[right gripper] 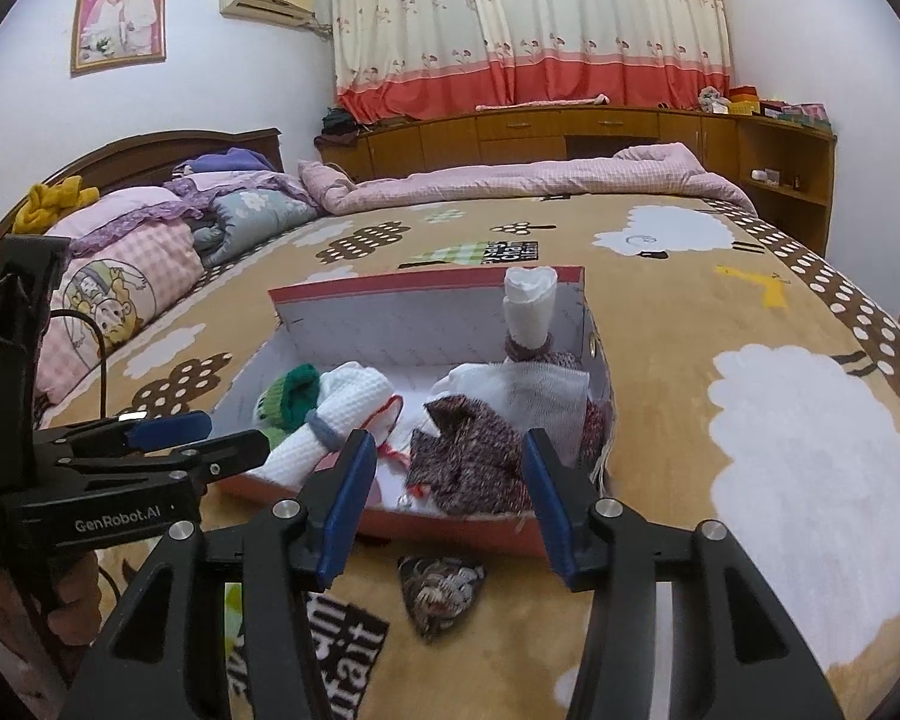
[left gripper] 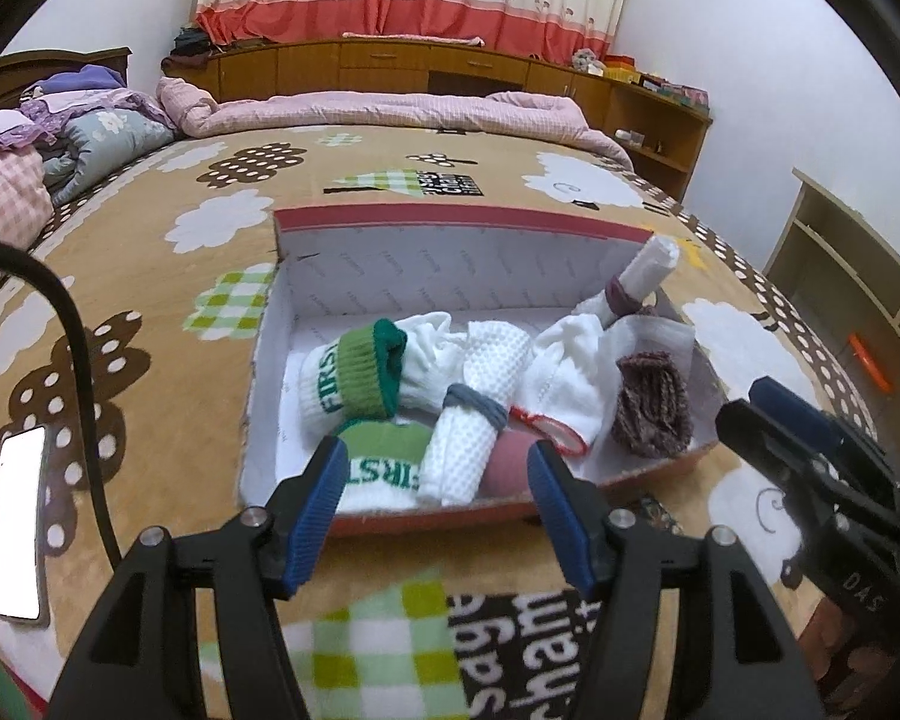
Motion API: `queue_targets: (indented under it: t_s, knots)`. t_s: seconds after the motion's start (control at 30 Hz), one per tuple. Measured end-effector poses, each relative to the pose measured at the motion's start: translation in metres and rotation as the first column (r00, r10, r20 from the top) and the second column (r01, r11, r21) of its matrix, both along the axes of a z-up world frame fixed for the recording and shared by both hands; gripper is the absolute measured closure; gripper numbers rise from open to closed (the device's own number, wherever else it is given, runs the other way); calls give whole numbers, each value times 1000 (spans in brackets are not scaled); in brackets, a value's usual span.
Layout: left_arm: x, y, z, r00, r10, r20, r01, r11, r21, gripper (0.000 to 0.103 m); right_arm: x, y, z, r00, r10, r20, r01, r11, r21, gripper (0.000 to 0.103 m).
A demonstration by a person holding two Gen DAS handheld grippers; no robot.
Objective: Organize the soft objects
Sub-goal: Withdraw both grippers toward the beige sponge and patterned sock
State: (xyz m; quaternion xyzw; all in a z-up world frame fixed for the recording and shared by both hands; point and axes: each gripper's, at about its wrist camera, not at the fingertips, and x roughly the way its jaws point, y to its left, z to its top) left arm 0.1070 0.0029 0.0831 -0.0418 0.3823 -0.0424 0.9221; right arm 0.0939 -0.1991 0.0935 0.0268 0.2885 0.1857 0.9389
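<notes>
**Visitor:** Where are the soft things, and why are they there?

**Onlooker:** Rolled socks [left gripper: 360, 378] and a white towel roll [left gripper: 474, 432] lie packed in an open shoebox [left gripper: 450, 225] on the bed [right gripper: 780, 450], I'd guess to keep them together. One white roll [right gripper: 528, 306] leans upright in the far corner.

**Visitor:** And the tools?

**Onlooker:** The left gripper [left gripper: 435, 504] and the right gripper [right gripper: 444, 498] hover at the box's near edge, jaws parted, both empty.

**Visitor:** Anything unclear?

**Onlooker:** A dark patterned bundle [right gripper: 441, 591] lies outside the box; I can't tell what it is. The box's near wall hides the lowest items.
</notes>
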Motion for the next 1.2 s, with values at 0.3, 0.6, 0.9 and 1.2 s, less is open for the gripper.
queue_targets:
  t_s: [0.3, 0.6, 0.9, 1.2]
  knots:
    - [-31, 8, 4, 1000, 8, -9, -9, 1000, -9, 37, -26, -7, -5, 999, -24, -28, 24, 999, 29, 51]
    - [-63, 12, -5, 999, 3, -38, -3, 1000, -8, 37, -59, -15, -10, 998, -42, -46, 44, 998, 38, 51]
    - [-97, 10, -16, 998, -17, -64, 17, 1000, -1, 37, -83, -14, -18, 997, -35, -65, 36, 999, 25, 51]
    - [-123, 14, -31, 994, -21, -107, 21, 1000, -3, 37, -95, -14, -31, 995, -35, -92, 37, 999, 23, 51]
